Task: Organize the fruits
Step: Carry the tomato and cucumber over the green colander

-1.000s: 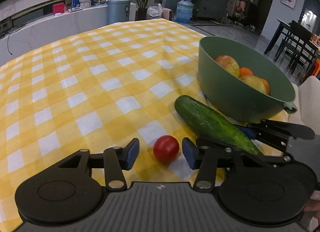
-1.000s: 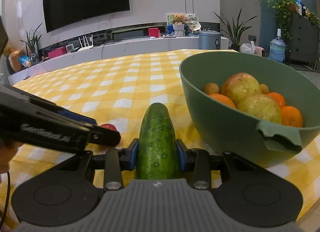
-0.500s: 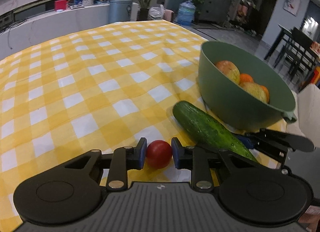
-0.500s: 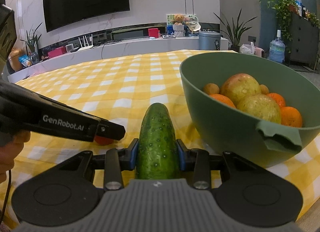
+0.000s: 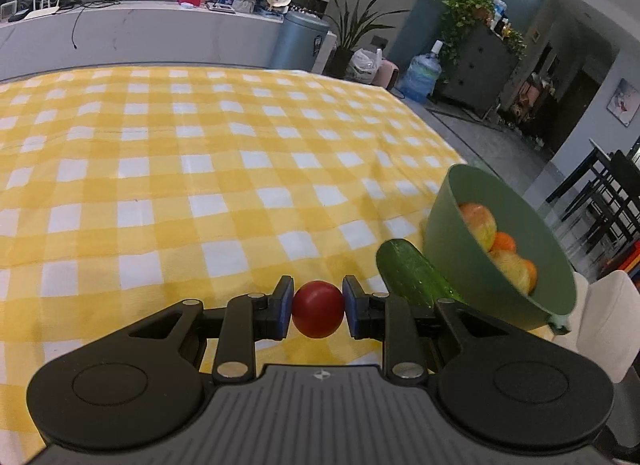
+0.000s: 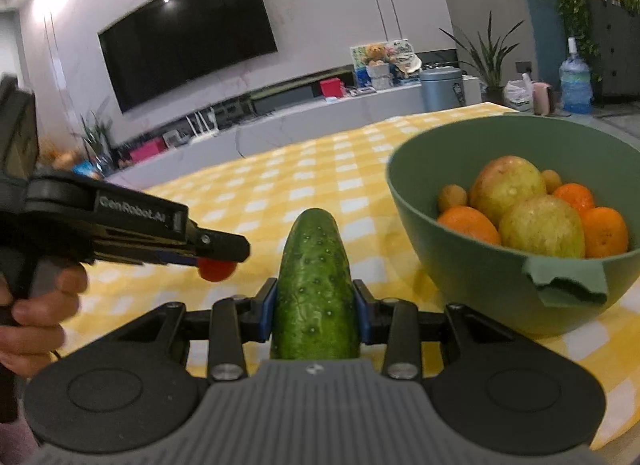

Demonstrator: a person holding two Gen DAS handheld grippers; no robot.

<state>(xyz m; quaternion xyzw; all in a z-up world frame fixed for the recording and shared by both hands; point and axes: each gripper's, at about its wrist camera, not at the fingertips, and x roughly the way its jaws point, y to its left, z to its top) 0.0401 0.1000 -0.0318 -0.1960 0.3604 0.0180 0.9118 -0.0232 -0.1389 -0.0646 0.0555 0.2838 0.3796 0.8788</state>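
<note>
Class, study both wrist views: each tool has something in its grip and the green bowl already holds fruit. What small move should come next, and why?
Probably carry the left tool rightward toward the green bowl and release there. Its pads are shut on the tomato, which looks lifted off the checked cloth, and the bowl has room beside the oranges. The right tool grips the cucumber and could follow.

A red tomato (image 5: 318, 309), dark green cucumber (image 6: 316, 285), sage-green bowl (image 6: 472, 265), yellow-and-white checked cloth (image 5: 200, 185).
</note>
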